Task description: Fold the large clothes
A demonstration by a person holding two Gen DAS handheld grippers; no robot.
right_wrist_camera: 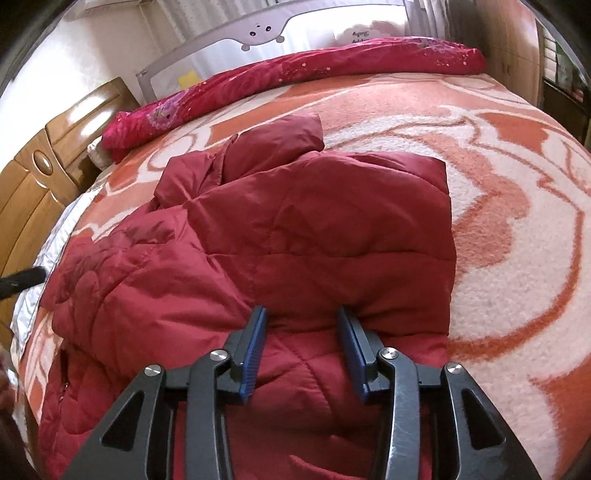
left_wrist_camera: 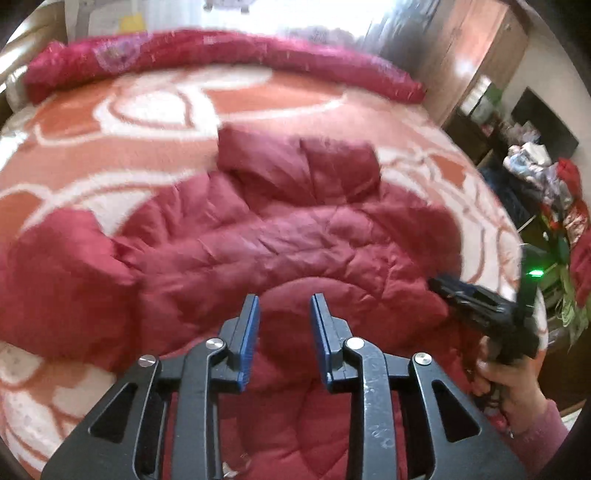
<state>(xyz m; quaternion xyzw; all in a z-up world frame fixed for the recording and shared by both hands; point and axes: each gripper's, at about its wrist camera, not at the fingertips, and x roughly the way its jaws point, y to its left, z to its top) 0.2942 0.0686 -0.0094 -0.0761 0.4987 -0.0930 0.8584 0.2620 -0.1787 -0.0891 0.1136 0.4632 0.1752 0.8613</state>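
Note:
A dark red quilted jacket (left_wrist_camera: 280, 240) lies spread on the bed, one sleeve out to the left. In the right wrist view the jacket (right_wrist_camera: 288, 229) has a part folded over with a straight right edge. My left gripper (left_wrist_camera: 283, 301) is open and empty, just above the jacket's near part. My right gripper (right_wrist_camera: 302, 314) is open and empty over the jacket's near edge. The right gripper also shows in the left wrist view (left_wrist_camera: 480, 299), held in a hand at the jacket's right side.
The bed has an orange and white patterned blanket (right_wrist_camera: 498, 206). A rolled magenta quilt (right_wrist_camera: 295, 70) lies along the far side before a bed rail (right_wrist_camera: 258, 33). A wooden headboard (right_wrist_camera: 44, 162) stands left. Cluttered shelves (left_wrist_camera: 546, 177) stand right of the bed.

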